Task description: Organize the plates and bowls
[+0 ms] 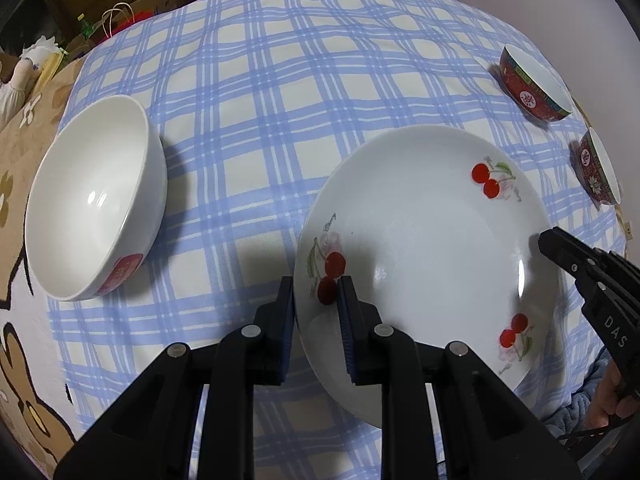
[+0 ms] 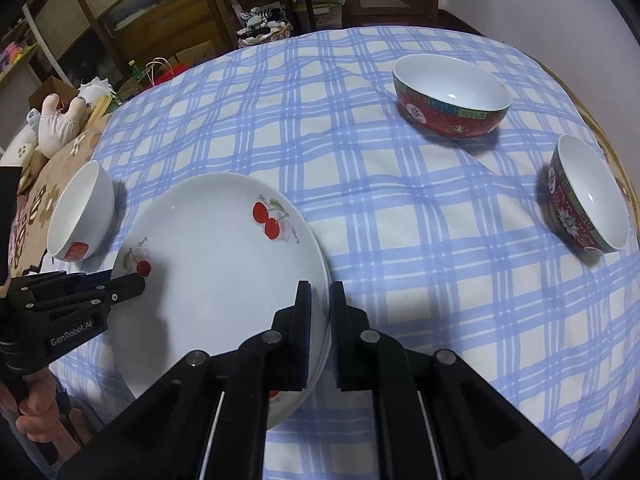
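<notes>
Gripping the white cherry plate (image 1: pixel 424 248) from two sides, both grippers point steeply down at the table; the left gripper (image 1: pixel 316 300) has its jaws narrow, one finger outside the plate's left rim and one inside, so the rim is pinched between the blue pads; the right gripper (image 2: pixel 320 304) is closed on the right rim in the same way, and in the right wrist view a second rim seems to lie under the plate there. The plate sits near the front of the blue checked tablecloth (image 1: pixel 280 92); a white bowl (image 1: pixel 96 200) stands just left of it, apart from it; two red patterned bowls, the farther one (image 2: pixel 452 98) and the nearer one (image 2: pixel 586 196), stand well apart on the right side.
</notes>
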{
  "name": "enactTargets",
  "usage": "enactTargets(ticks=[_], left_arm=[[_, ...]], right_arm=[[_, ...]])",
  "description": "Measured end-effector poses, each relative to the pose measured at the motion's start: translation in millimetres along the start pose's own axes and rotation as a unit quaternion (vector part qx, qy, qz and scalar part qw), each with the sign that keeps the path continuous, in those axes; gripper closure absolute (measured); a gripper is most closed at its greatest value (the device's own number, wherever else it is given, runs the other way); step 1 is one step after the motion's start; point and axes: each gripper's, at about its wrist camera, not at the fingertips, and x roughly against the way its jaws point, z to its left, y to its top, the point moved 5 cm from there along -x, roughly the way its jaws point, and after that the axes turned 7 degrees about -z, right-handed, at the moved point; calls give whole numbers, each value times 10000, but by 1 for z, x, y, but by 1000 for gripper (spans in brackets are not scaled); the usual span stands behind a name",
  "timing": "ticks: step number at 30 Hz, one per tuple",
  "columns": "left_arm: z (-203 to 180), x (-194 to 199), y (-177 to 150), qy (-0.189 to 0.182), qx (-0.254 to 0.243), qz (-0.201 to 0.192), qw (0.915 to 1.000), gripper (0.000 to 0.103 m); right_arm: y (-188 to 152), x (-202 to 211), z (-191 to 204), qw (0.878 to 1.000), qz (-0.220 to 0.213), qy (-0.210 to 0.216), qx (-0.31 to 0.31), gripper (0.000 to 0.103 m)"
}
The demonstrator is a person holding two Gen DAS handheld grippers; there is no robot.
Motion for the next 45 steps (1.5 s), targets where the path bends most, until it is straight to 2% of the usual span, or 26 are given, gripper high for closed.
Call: enactTargets(ticks=[11, 18, 26, 30, 33, 38, 39, 40, 41, 42, 43, 45], left_arm=[[4, 0, -2, -56, 76, 22, 10000, 80], [-1, 5, 0, 254, -83, -149, 9995, 81], [4, 2, 0, 131, 6, -25, 9999, 80], [6, 12, -2, 67, -28, -119, 9999, 80], [11, 22, -7, 224, -111, -190, 9995, 80], [25, 46, -2, 165, 8, -271, 9995, 79], [31, 54, 3, 225, 30, -343, 9992, 74], [36, 59, 6, 241, 78, -380, 9990, 70], [41, 64, 9, 252, 138, -409, 9988, 57], [48, 69, 13, 282, 185, -472, 9983, 44], [55, 75, 16, 346, 190, -564, 9976, 41], [71, 86, 22, 551, 178, -731, 9956, 35]], right_arm=[[1, -1, -2, 10000, -8, 11, -70, 93], [1, -2, -2, 10000, 6, 3, -77, 92], [5, -7, 1, 9999, -21, -100, -1, 90], [6, -6, 5, 9997, 16, -186, 133, 90], [8, -4, 5, 9996, 28, -247, 101, 90], [23, 16, 15, 9995, -258, -147, 122, 90], [27, 21, 18, 9993, -328, -123, 135, 86], [31, 26, 22, 9990, -405, -100, 141, 75], [35, 31, 26, 9987, -478, -82, 146, 67], [39, 35, 30, 9984, -545, -70, 160, 49], [44, 39, 37, 9978, -637, -32, 206, 39], [49, 45, 49, 9966, -759, 69, 311, 29]])
